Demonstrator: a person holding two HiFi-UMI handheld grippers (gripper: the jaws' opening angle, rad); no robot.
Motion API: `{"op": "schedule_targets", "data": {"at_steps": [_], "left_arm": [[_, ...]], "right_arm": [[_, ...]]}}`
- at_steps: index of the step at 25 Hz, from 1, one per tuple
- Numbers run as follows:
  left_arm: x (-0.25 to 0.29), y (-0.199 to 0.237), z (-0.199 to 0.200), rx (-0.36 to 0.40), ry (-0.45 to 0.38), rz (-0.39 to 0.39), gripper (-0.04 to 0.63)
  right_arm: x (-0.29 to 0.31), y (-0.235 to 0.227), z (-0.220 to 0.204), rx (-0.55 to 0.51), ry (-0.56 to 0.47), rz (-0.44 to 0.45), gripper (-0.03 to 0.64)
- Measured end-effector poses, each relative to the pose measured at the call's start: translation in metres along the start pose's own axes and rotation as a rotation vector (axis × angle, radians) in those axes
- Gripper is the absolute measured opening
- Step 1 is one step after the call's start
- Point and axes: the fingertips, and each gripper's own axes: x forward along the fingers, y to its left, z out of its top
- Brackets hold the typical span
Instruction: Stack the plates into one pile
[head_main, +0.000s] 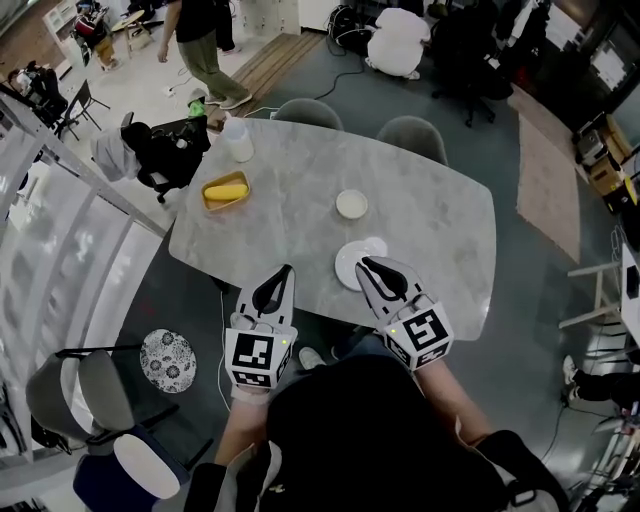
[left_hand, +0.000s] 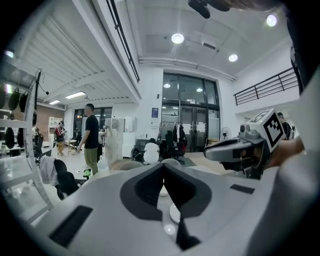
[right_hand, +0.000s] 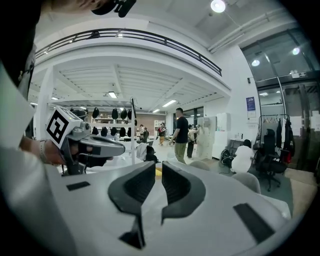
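Two white plates lie apart on the grey marble table (head_main: 440, 230). The small plate (head_main: 351, 204) sits mid-table. The larger plate (head_main: 352, 262) is nearer, partly hidden under my right gripper (head_main: 366, 262). That gripper hovers over the larger plate's near edge, its jaws shut with nothing between them. My left gripper (head_main: 288, 270) hangs over the table's near edge, left of the larger plate, also shut and empty. In the left gripper view, the small plate (left_hand: 161, 191) and the larger plate (left_hand: 173, 213) show below the jaws.
A yellow container (head_main: 226, 190) and a white jug (head_main: 237, 138) stand at the table's far left. Two grey chairs (head_main: 309, 113) (head_main: 412, 137) are tucked in at the far side. A person (head_main: 200, 45) walks beyond the table. More chairs (head_main: 90, 400) stand near left.
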Motion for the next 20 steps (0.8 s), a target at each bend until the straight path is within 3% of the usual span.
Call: {"op": "schedule_targets", "data": {"at_steps": [20], "left_arm": [[-0.004,0.022,-0.010,-0.012,0.014,0.024,0.008]], "right_arm": [[0.016,0.014,-0.005,-0.006,0.022,0.009,0.043]]}}
